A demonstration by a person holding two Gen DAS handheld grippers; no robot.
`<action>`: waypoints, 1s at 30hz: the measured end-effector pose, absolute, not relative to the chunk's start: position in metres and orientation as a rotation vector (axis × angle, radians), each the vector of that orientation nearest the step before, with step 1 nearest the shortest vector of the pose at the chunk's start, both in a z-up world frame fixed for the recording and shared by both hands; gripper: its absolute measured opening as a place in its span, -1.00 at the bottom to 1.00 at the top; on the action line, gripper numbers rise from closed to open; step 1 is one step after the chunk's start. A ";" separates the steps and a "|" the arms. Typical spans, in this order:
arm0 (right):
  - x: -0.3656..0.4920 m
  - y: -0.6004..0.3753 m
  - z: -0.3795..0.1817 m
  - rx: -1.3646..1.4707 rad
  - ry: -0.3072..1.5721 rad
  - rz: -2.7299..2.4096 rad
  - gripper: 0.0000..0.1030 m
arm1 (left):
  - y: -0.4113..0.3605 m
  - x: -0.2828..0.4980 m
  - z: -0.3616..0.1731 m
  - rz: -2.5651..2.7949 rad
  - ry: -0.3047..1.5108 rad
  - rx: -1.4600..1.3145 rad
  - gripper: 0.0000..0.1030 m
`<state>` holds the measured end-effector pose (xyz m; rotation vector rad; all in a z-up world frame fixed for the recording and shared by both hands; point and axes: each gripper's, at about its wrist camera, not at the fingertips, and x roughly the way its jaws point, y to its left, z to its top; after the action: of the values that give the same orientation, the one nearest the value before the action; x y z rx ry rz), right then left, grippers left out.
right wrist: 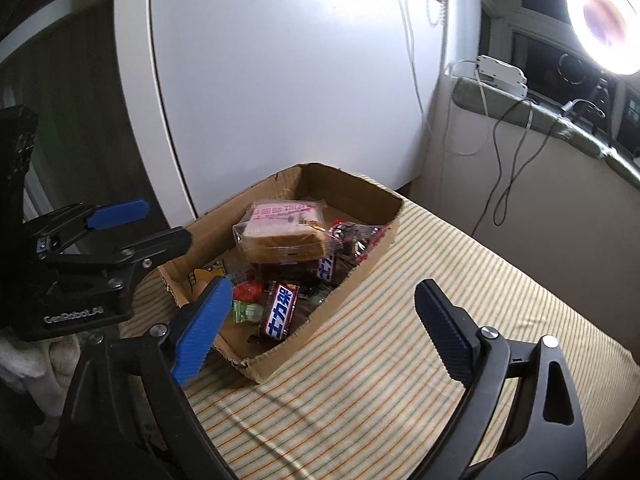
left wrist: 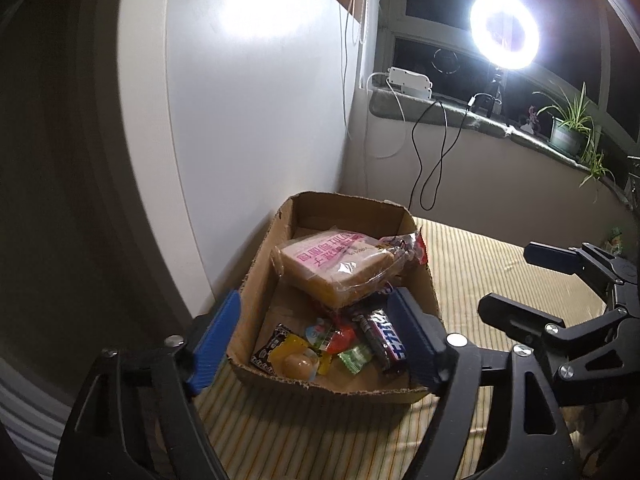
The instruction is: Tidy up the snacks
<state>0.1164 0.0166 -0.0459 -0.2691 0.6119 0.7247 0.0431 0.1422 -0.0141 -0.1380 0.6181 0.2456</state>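
Left wrist view: my left jaws [left wrist: 312,340] and right jaws [right wrist: 336,332] both gape empty. Snacks sit in cardboard box [left wrist: 256,280]; striped tabletop [right wrist: 460,280] looks bare. Next: check for strays.

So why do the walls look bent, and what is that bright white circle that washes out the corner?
Left wrist view: the ring light on the windowsill glares, throws a soft bright patch on the white panel, and the fisheye lens curves straight edges. Right wrist view: the same lamp blows out at the top right, and the cardboard box stays fairly sharp.
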 end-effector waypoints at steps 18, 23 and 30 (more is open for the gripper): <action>0.098 -0.017 -0.043 -0.246 0.574 0.643 0.97 | 0.126 0.026 -0.013 0.261 0.625 -0.126 0.56; 0.098 -0.017 -0.043 -0.245 0.575 0.644 0.97 | 0.125 0.026 -0.013 0.261 0.626 -0.121 0.56; 0.097 -0.019 -0.044 -0.243 0.576 0.644 0.97 | 0.121 0.025 -0.012 0.251 0.623 -0.113 0.56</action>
<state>0.0974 -0.0188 -0.0445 -0.2429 0.5757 0.6438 0.0245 0.1205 -0.0119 -0.1133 0.6226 0.2514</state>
